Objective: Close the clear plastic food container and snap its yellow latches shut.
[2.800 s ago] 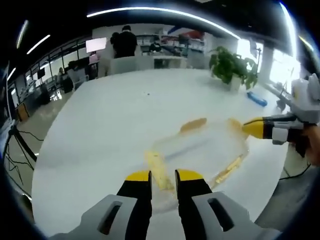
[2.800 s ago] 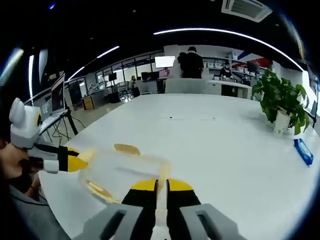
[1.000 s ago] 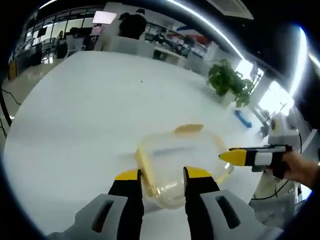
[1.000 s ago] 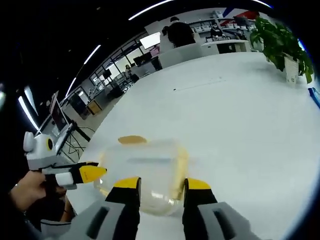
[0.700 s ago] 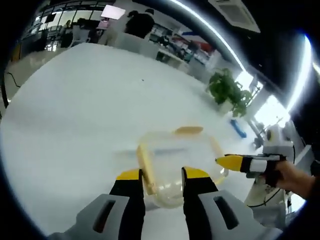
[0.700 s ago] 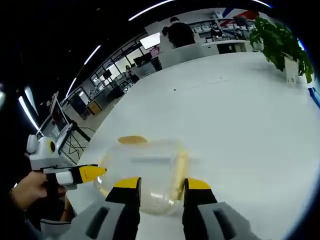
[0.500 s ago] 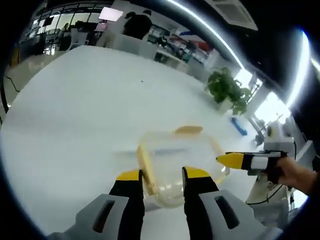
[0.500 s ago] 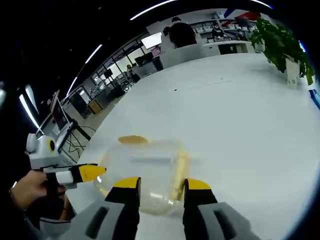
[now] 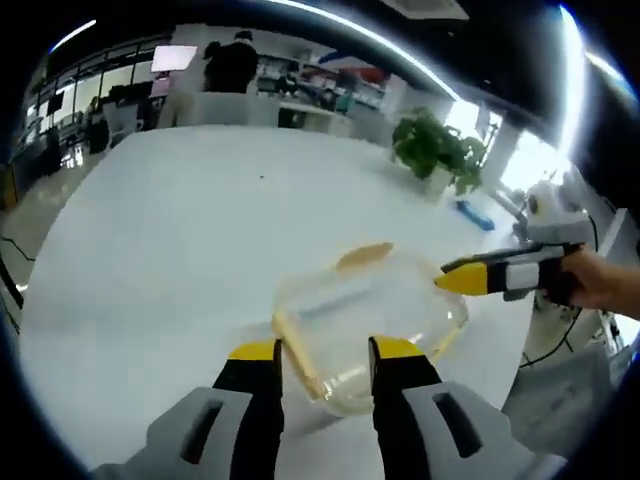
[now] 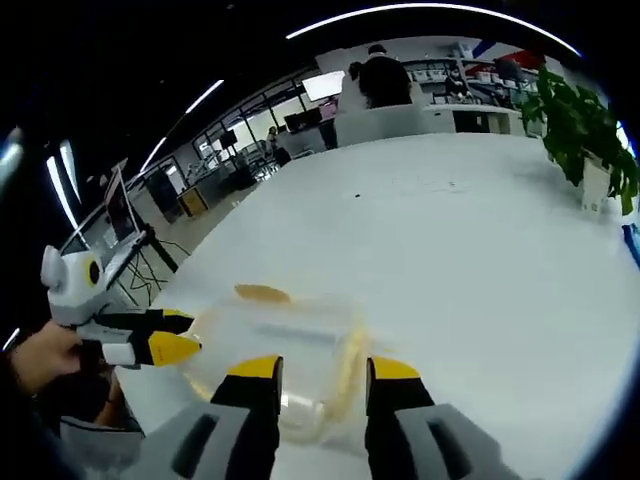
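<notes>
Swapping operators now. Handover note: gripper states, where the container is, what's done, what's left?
Left gripper: open, empty, jaws either side of the clear container's near edge.
Right gripper: open, empty, jaws framing the opposite edge.
Container sits near the edge of the white table, lid on top. The far yellow latch looks splayed outward, unlatched; the side latch by the left gripper looks flat too, though blur makes the others hard to judge.
Done: lid appears placed on.
Left: press each latch down until it snaps, and check that the lid is seated.
</notes>
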`<move>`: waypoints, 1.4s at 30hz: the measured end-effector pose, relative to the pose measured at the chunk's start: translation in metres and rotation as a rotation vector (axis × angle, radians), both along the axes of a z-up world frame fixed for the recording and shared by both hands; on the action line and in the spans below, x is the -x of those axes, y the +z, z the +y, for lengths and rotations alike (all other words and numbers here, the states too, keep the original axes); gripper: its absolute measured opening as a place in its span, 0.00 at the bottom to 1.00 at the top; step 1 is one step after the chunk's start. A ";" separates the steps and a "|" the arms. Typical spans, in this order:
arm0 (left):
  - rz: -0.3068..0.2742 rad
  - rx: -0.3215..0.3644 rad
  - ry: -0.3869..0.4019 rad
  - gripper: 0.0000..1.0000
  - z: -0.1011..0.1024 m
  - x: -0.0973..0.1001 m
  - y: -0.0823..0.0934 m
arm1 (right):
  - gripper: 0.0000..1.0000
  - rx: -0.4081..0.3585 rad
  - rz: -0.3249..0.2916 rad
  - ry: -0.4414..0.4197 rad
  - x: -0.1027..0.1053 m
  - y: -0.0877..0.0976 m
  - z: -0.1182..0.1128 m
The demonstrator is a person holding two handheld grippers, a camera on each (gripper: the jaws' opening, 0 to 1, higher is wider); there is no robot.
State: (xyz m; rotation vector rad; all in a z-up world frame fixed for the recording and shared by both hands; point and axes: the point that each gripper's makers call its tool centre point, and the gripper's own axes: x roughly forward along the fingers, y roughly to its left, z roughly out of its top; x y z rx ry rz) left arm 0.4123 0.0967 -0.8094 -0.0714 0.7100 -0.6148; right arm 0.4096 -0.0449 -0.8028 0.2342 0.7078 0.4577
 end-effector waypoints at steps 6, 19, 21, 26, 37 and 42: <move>-0.063 -0.014 0.029 0.25 0.011 -0.011 0.018 | 0.31 0.065 -0.095 0.095 -0.006 0.016 0.012; -0.139 -0.093 -0.166 0.25 -0.027 0.000 0.024 | 0.27 0.062 -0.121 0.217 -0.011 0.020 0.044; -0.142 -0.102 -0.188 0.25 -0.033 0.002 0.022 | 0.26 0.057 -0.124 0.231 -0.012 0.021 0.047; -0.148 -0.115 -0.231 0.25 -0.042 0.006 0.021 | 0.24 0.072 -0.117 0.283 -0.012 0.015 0.055; -0.160 -0.143 -0.304 0.27 -0.050 0.018 0.018 | 0.24 0.127 -0.113 0.394 -0.013 0.002 0.072; -0.161 -0.158 -0.335 0.29 -0.054 0.023 0.015 | 0.24 0.130 -0.120 0.407 -0.018 0.003 0.074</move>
